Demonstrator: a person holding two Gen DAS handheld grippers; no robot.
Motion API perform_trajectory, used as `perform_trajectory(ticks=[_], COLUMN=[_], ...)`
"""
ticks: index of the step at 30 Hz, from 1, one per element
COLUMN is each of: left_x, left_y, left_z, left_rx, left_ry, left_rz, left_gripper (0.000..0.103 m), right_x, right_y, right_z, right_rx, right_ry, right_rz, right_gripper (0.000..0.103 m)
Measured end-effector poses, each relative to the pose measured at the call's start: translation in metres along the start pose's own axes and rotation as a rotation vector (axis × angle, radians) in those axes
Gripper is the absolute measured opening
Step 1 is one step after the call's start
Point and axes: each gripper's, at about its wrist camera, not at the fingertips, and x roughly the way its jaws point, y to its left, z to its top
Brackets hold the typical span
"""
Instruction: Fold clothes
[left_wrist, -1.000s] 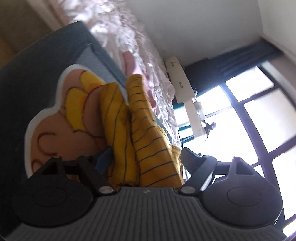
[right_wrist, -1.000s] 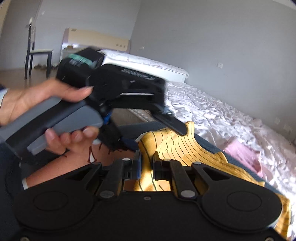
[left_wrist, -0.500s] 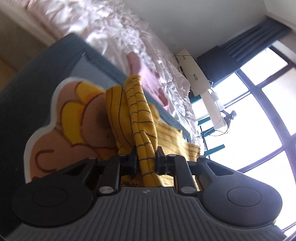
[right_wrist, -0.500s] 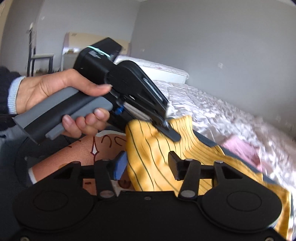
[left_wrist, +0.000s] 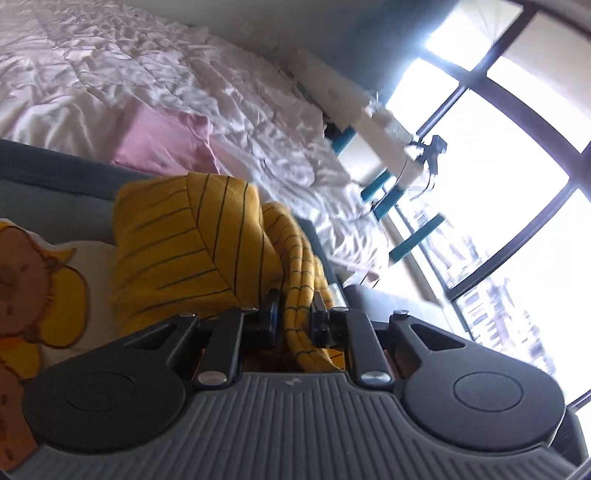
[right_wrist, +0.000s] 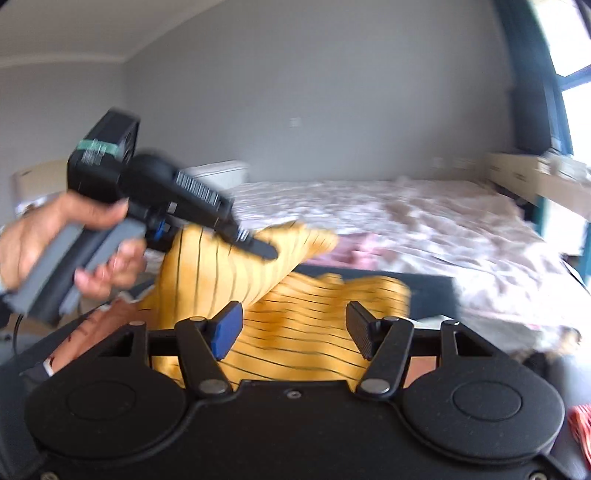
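Observation:
A yellow garment with thin dark stripes (left_wrist: 192, 243) lies bunched on a dark blue surface. My left gripper (left_wrist: 293, 319) is shut on a twisted fold of it, which runs between the fingers. In the right wrist view the same garment (right_wrist: 295, 332) spreads below my right gripper (right_wrist: 291, 328), whose fingers stand wide open with nothing pinched. There the left gripper (right_wrist: 258, 251), held in a person's hand (right_wrist: 33, 236), lifts a peak of the fabric up at the left.
A cartoon-print cushion (left_wrist: 40, 295) lies under the garment at the left. Behind it is a bed with a rumpled white quilt (left_wrist: 192, 88) and a pink cloth (left_wrist: 162, 140). Large windows (left_wrist: 498, 184) stand at the right. A red-striped item (right_wrist: 580, 428) shows at the lower right.
My left gripper closed on the yellow fabric and has lifted and turned toward the window. My right gripper let go of the garment and opened wide.

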Motion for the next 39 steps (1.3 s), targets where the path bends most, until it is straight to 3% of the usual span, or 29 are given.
perform_trajectory(ticks=[4,6,8,10,14,18,21,27,28,30,31,32,36,39], left_x=[0.027,0.024,0.012,-0.003,-0.051,-0.077,-0.077,-0.072,-0.069,-0.065,-0.066,-0.066,-0.075,-0.086], left_y=[-0.016,-0.022,-0.029,-0.036,-0.041,-0.027,-0.021,-0.014,-0.014,-0.015,-0.014,-0.013,-0.01,-0.016], left_z=[-0.021,-0.035,-0.048,-0.057,-0.074,-0.091,-0.105,-0.132,-0.135,-0.14,-0.143,-0.145,-0.147,-0.146], left_rx=[0.073,0.108,0.149,0.205,0.348,0.428,0.487,0.61,0.63,0.663,0.675,0.683,0.671,0.658], left_ry=[0.033,0.031,0.02,0.004,-0.042,-0.022,-0.03,-0.045,-0.037,-0.027,-0.022,-0.019,-0.013,-0.014], left_rz=[0.015,-0.007,-0.036,-0.059,-0.025,0.048,0.061,0.072,0.071,0.07,0.069,0.067,0.034,-0.031], left_gripper=[0.02,0.028,0.05,0.058,0.065,0.069,0.069,0.07,0.07,0.071,0.071,0.072,0.072,0.073], right_x=[-0.005,-0.006,-0.007,-0.01,-0.001,0.038,0.086,0.161,0.168,0.17,0.167,0.162,0.128,0.103], right_y=[-0.026,-0.03,-0.034,-0.035,-0.037,-0.027,-0.02,-0.009,-0.01,-0.011,-0.012,-0.016,-0.044,-0.053], right_z=[-0.002,-0.004,-0.004,-0.001,0.012,0.036,0.051,0.055,0.053,0.049,0.048,0.045,0.053,0.051], right_rx=[0.059,0.082,0.102,0.116,0.126,0.092,0.11,0.087,0.102,0.12,0.134,0.164,0.331,0.333], right_ry=[0.011,0.009,-0.001,-0.014,-0.031,0.001,0.094,0.268,0.284,0.268,0.251,0.228,0.107,0.076], right_rz=[-0.013,-0.004,0.012,0.032,0.113,0.214,0.251,0.2,0.198,0.226,0.247,0.274,0.384,0.334], right_gripper=[0.064,0.064,0.064,0.064,0.065,0.065,0.065,0.066,0.064,0.044,0.027,0.019,0.017,0.017])
